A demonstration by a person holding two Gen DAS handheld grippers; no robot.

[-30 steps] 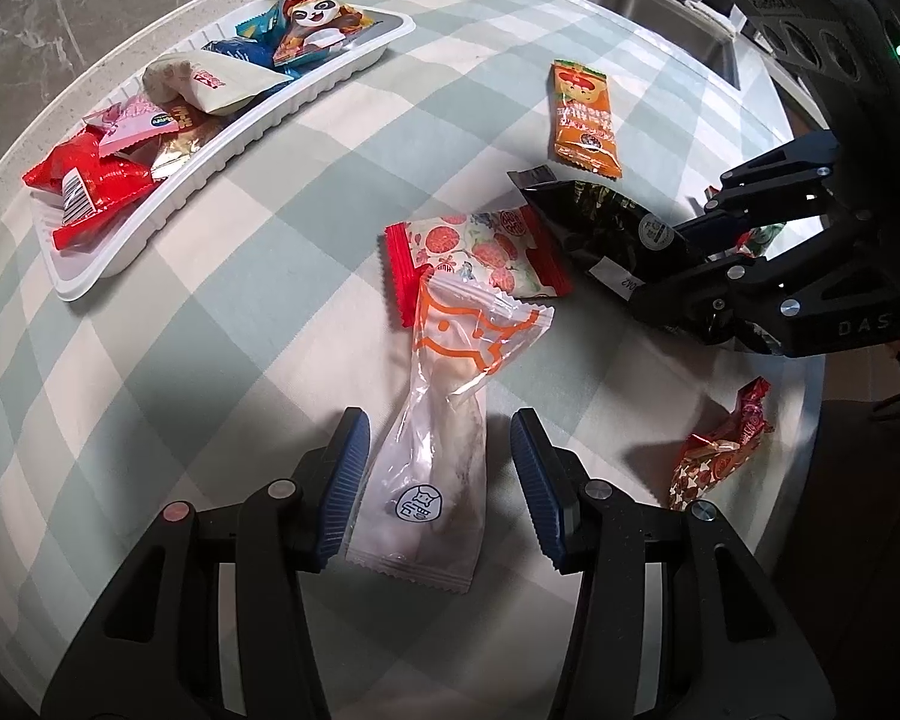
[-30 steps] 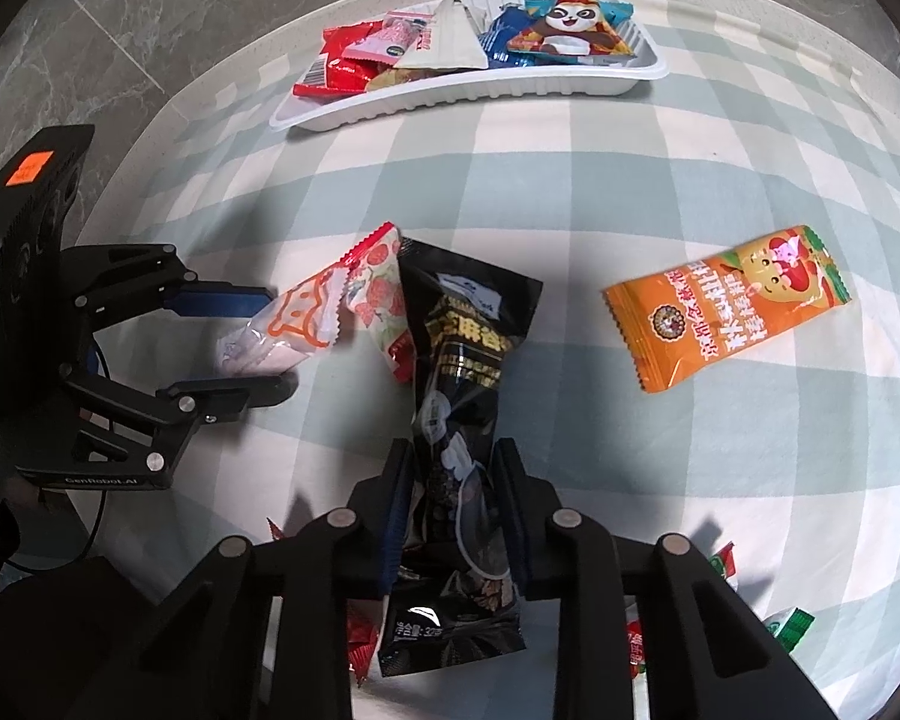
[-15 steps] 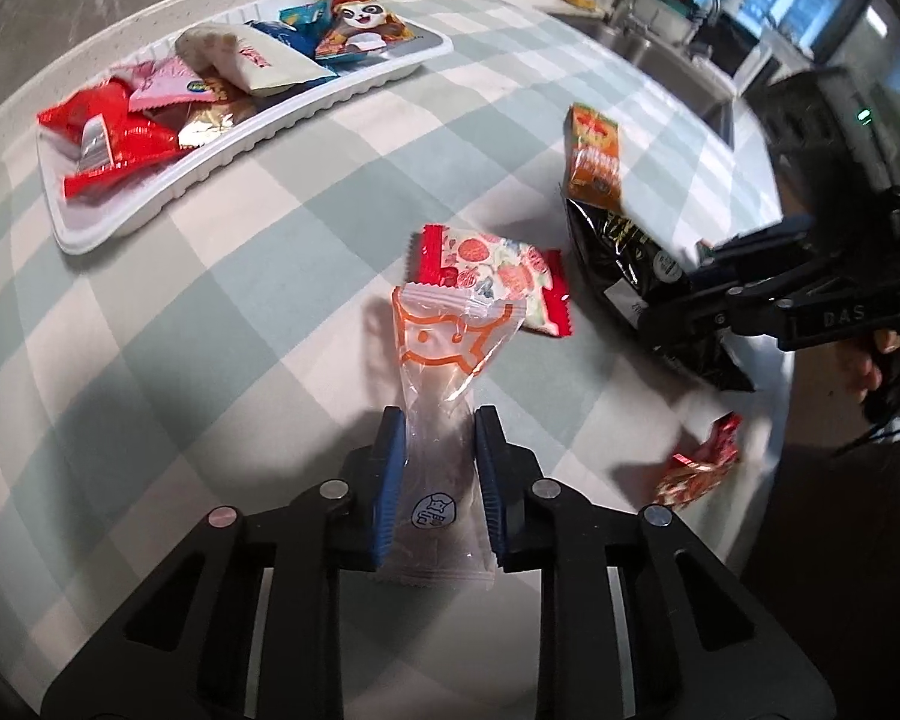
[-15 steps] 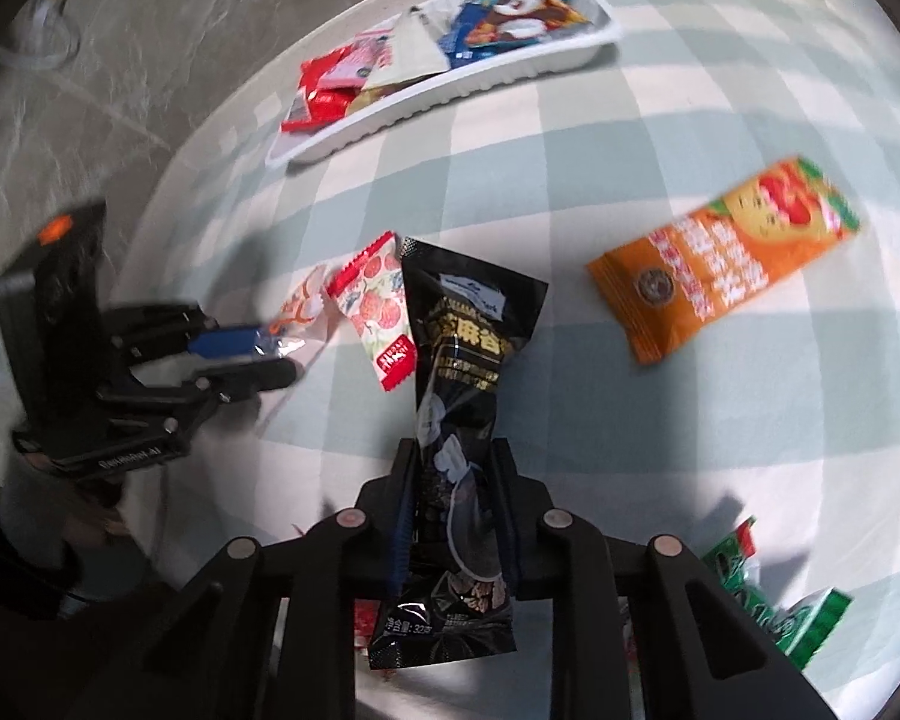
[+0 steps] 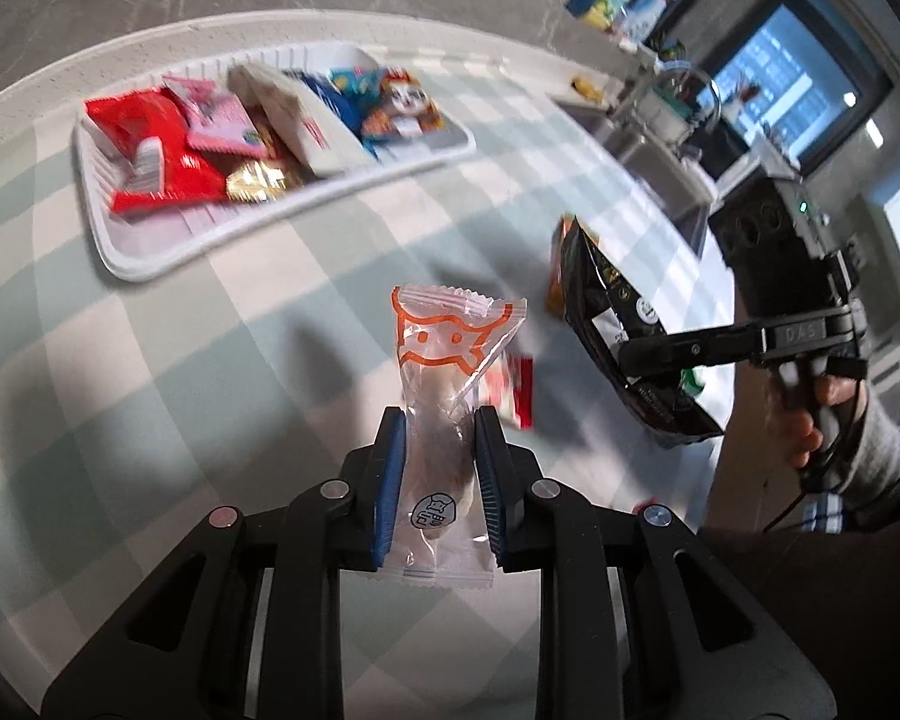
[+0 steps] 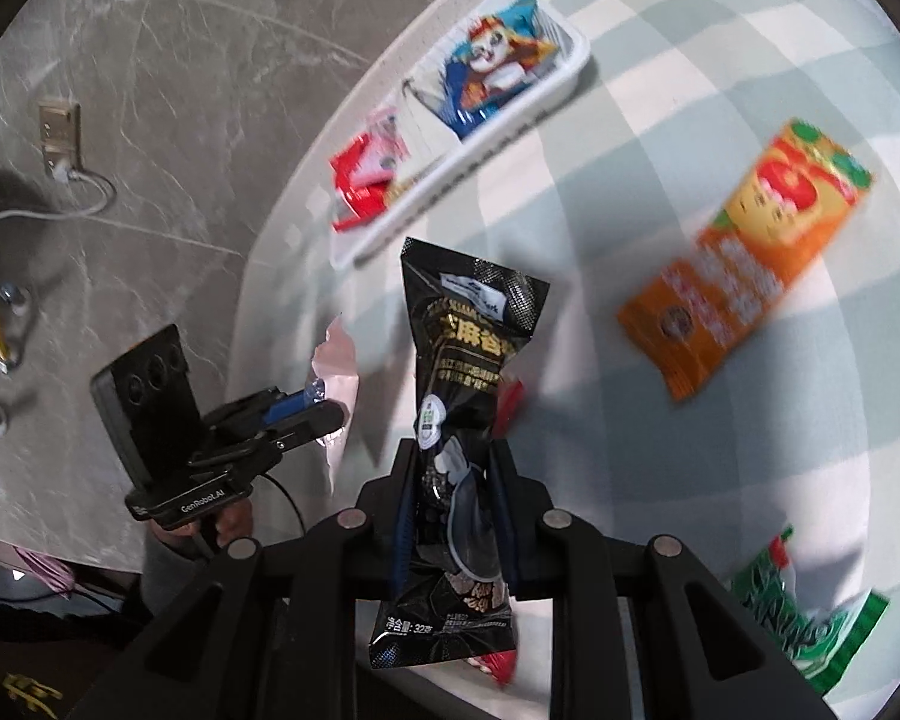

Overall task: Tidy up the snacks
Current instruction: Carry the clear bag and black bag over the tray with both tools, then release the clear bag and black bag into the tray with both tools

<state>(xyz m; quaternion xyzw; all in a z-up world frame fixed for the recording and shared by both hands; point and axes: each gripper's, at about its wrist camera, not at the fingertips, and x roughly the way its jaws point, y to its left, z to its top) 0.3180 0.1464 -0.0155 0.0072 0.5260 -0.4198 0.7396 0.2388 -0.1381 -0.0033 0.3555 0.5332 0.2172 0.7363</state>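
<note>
Both packets were up off the cloth now! A second before, the left gripper (image 5: 433, 456) had stood spread either side of the clear packet with orange print (image 5: 447, 396) as it lay flat on the checked tablecloth (image 5: 150, 372); here its blue pads (image 5: 390, 480) were pinched tight on the packet's lower half and the wrapper stood upright in the air, orange end up. Under it the red strawberry-print packet (image 5: 519, 384), which had been touching it, lay partly hidden behind the lifted wrapper.

The right gripper (image 6: 453, 492) had already been clamped on the black packet (image 6: 462, 420) a second earlier, when that packet lay along the cloth; here the packet hung free, gripped around its middle, top end tilted toward the white tray (image 5: 168, 252). The jaws were pressed together on it.

Both wrists had rolled and the views swung: the left camera caught the sink (image 5: 660, 138) and window at upper right, with a hand (image 5: 810, 414) wrapped round the right tool's handle. The left gripper pointed steeply down, the right less so. The tray sat at the far side of the table, already loaded with snacks. The orange packet (image 6: 750, 258) rested on the cloth, well apart from the tray.
</note>
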